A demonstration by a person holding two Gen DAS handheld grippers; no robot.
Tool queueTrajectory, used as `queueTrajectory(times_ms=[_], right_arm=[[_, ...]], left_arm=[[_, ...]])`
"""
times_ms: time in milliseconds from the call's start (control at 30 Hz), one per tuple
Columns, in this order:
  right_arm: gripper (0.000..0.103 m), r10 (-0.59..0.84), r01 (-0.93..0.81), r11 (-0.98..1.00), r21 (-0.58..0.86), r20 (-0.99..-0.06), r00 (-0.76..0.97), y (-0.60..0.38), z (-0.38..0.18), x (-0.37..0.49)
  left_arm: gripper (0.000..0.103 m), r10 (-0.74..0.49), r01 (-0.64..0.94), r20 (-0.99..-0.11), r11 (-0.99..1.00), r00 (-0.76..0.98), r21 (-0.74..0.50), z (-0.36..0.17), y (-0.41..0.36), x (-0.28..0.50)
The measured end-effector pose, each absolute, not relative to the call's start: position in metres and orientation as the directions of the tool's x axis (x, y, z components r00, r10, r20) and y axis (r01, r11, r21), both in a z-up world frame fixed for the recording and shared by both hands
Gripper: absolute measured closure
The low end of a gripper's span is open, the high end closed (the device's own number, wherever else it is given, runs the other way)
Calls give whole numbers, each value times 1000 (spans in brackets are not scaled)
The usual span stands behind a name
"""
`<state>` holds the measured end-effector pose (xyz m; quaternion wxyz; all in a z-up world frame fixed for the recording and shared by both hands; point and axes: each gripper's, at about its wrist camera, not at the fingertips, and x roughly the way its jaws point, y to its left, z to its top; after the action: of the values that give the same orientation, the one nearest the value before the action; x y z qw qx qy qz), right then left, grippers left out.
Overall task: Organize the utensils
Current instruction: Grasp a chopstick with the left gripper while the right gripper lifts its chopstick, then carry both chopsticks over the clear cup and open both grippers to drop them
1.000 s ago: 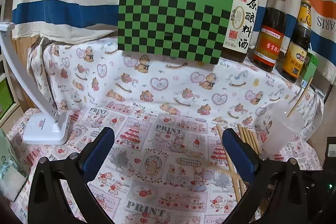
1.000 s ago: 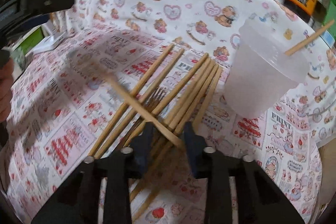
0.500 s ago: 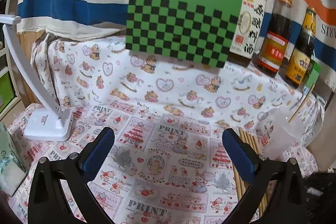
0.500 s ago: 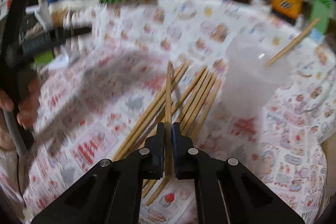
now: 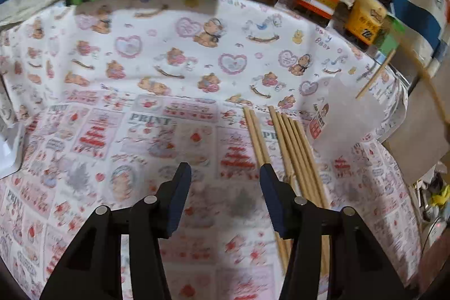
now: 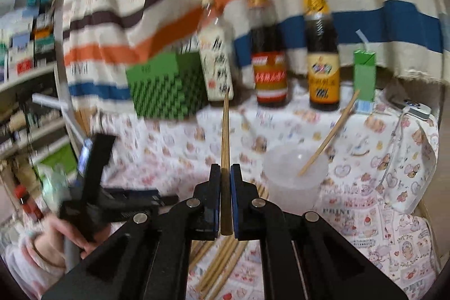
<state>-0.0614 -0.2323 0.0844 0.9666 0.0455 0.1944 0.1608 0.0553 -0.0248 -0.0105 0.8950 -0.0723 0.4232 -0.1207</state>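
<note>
The right gripper [image 6: 224, 201] clamped one chopstick [image 6: 225, 142] — pointing up and away. A cup [image 6: 292, 184] beside it held another chopstick [image 6: 329, 135]; more chopsticks [image 6: 222, 266] lay below.

Wooden chopsticks [image 5: 292, 148] lie side by side on the cloth-covered surface [image 5: 140, 137], right of my left fingers [image 5: 180, 196]. The translucent plastic cup [image 6: 295, 176], right of them, contains one chopstick [image 6: 327, 137]. Three glass sauce bottles [image 6: 270, 47] stand behind.

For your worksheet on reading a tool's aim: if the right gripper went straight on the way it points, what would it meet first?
Probably the pale-labelled bottle: the right gripper holds a chopstick whose tip lines up with it, though depth is unclear.
</note>
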Motion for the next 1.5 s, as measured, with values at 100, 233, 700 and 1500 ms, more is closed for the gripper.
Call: queueTrajectory(times_ms=[100,233,700,1500], right_arm=[[95,323,-275,943,190,-305,896,-245,93,-69],[95,304,-241,942,234,-284,909,-262,98,-70],[95,225,-156,948,278,-237,945,-289,103,-72],[95,316,-248,929,274,-240,918,-277,104,-76]], left_arm=[[61,-266,158,-786,964,558,-213,-12,-42,84],[66,-242,144,-819,970,520,-195,-23,-62,112],[79,-74,145,-861,989,504,-1,-48,-109,143],[98,-315,252,-272,937,909,-243,158,-32,1]])
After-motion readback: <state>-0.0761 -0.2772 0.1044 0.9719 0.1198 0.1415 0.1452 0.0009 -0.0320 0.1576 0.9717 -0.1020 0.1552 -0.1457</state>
